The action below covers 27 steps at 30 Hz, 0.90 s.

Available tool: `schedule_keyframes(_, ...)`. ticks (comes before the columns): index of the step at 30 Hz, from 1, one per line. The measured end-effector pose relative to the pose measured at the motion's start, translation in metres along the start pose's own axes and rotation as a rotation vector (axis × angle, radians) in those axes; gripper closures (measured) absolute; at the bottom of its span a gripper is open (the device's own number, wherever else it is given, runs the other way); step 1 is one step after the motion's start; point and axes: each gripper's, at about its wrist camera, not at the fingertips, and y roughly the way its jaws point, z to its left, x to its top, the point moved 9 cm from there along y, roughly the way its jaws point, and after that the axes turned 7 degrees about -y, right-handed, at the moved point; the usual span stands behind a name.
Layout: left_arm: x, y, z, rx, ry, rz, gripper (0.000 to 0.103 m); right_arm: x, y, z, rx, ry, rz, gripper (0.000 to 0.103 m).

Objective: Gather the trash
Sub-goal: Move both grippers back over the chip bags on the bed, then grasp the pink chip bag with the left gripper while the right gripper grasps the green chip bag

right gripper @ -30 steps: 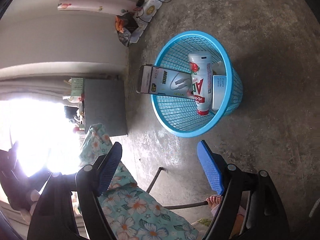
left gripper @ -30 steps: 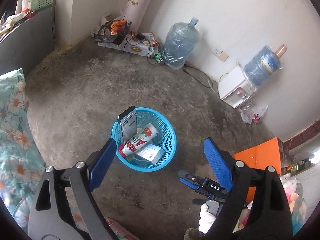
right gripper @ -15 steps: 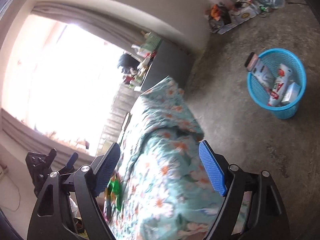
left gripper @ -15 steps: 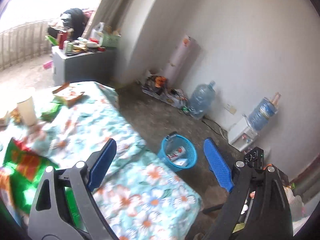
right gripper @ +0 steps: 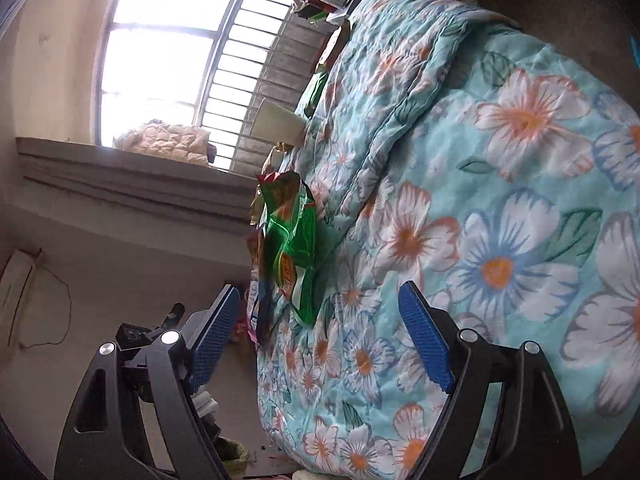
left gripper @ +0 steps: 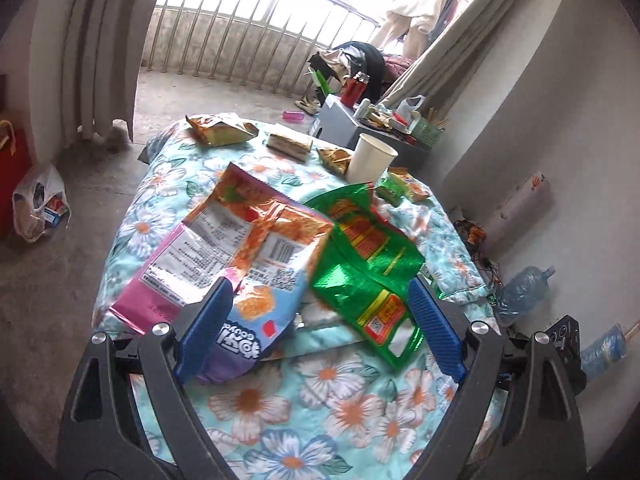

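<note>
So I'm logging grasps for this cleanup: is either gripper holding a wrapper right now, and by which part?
Nothing is held. The left gripper is open above the pink snack bag and green wrapper; the right gripper is open too.

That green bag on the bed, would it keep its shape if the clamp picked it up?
Probably not. The green bag looks like thin creased foil, lying flat and torn open, so it would likely flop and crumple. It seems empty, so probably very light. The glossy film might slip between the pads.
</note>
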Motion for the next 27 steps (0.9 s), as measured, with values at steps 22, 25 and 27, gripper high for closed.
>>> schedule_keyframes(22,-0.045,0.101,0.013,0.334,0.434,0.138,0.057,0.042,0.106,0.025,-0.028,-0.014,0.091,0.049)
schedule_keyframes(25,-0.044,0.1,0.012,0.305,0.409,0.137,0.07,0.033,0.12,0.023,-0.049,-0.012,0.12,0.062)
schedule_keyframes(27,-0.046,0.1,0.01,0.298,0.416,0.131,0.079,0.031,0.125,0.022,-0.049,-0.001,0.119,0.071)
